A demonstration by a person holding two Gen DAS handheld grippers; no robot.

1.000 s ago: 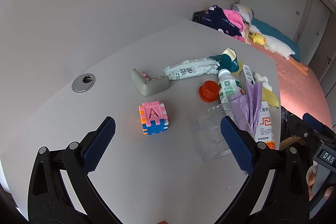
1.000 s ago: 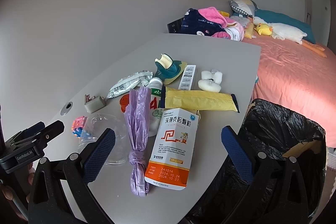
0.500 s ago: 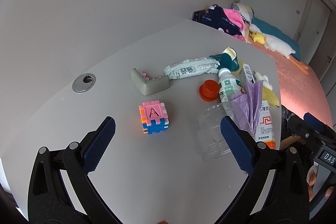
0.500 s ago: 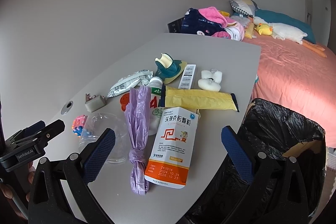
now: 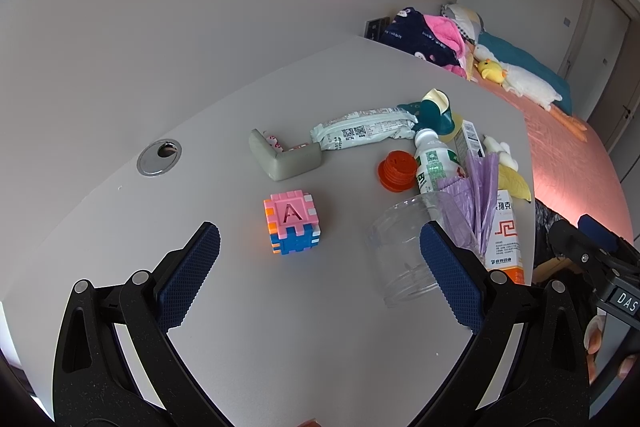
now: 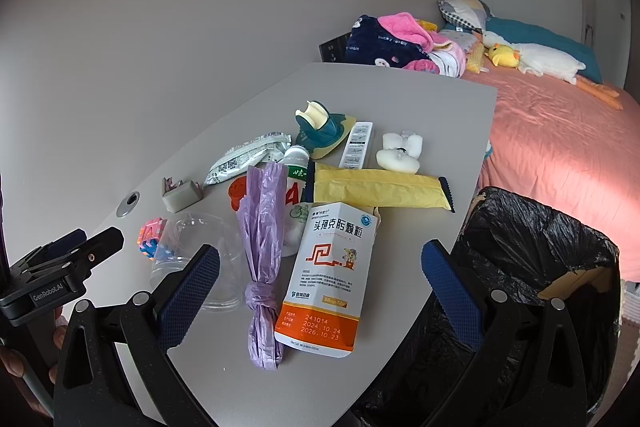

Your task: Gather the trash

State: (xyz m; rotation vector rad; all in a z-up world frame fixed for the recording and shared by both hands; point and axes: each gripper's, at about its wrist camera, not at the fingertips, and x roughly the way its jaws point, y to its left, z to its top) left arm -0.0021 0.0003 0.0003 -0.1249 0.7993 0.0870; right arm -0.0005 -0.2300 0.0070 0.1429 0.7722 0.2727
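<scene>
On the grey bench (image 6: 248, 379), trash was seen uncollected: an orange-and-white printed pouch (image 6: 326, 273), a knotted purple plastic bag (image 6: 260, 255) and a clear plastic cup (image 5: 394, 249) lying on its side. Both the left claw (image 5: 320, 277) and the right claw (image 6: 320, 291) were held spread and empty above it. The approach step was judged in hand; next, one item would need pinching and carrying to the black-lined bin (image 6: 532, 251) beside the bench edge.
</scene>
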